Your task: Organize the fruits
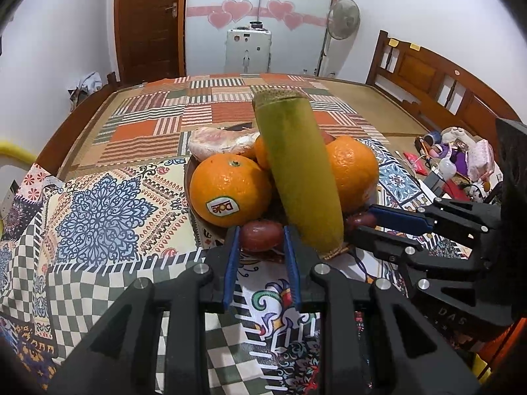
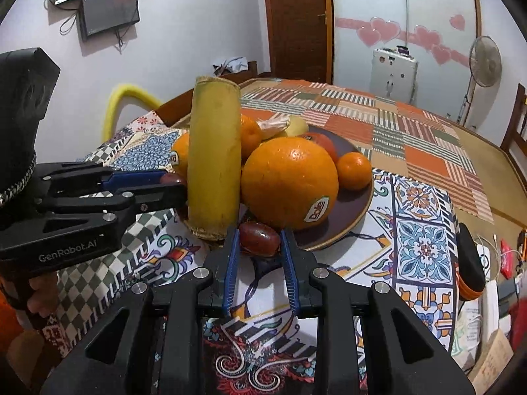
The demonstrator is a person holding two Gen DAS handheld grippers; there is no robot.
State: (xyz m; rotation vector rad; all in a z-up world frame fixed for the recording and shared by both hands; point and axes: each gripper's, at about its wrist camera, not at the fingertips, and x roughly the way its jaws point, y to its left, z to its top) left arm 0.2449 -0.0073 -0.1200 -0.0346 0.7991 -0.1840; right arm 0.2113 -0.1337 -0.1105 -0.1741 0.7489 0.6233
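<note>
Left wrist view: the left tool (image 1: 261, 240) grips one dark red date (image 1: 261, 235) between its two blue pads, at the near edge of the brown plate (image 1: 188, 177). The right tool (image 1: 364, 222) reaches in from 3 o'clock and grips a second date (image 1: 360, 220). On the plate stand two large oranges: one (image 1: 230, 191) at 10 o'clock from the left tool, bearing a Dole sticker, and another (image 1: 354, 174) at 1 o'clock. A smaller orange fruit (image 1: 262, 153) peeks out between them. One green-yellow cylinder (image 1: 298, 174) leans tilted across the pile, its lower end touching the cloth just beside the held date. One pinkish wrapped item (image 1: 219, 143) lies at the plate's far side. A patterned cloth (image 1: 108, 217) covers the surface.

Right wrist view: the right tool (image 2: 259, 240) clamps one date (image 2: 259, 238) at the plate's (image 2: 359, 214) near rim. The left tool (image 2: 168, 186) comes in from 9 o'clock, gripping the other date (image 2: 173, 178). The cylinder (image 2: 214, 158) stands nearly upright at 11 o'clock. One large stickered orange (image 2: 290, 182) sits at 12 o'clock; a second (image 2: 180, 156) is partly hidden behind the cylinder. Two small oranges show, one (image 2: 354, 170) at 1 o'clock and another (image 2: 250, 138) behind the cylinder, plus one reddish-orange fruit (image 2: 321, 143).
</note>
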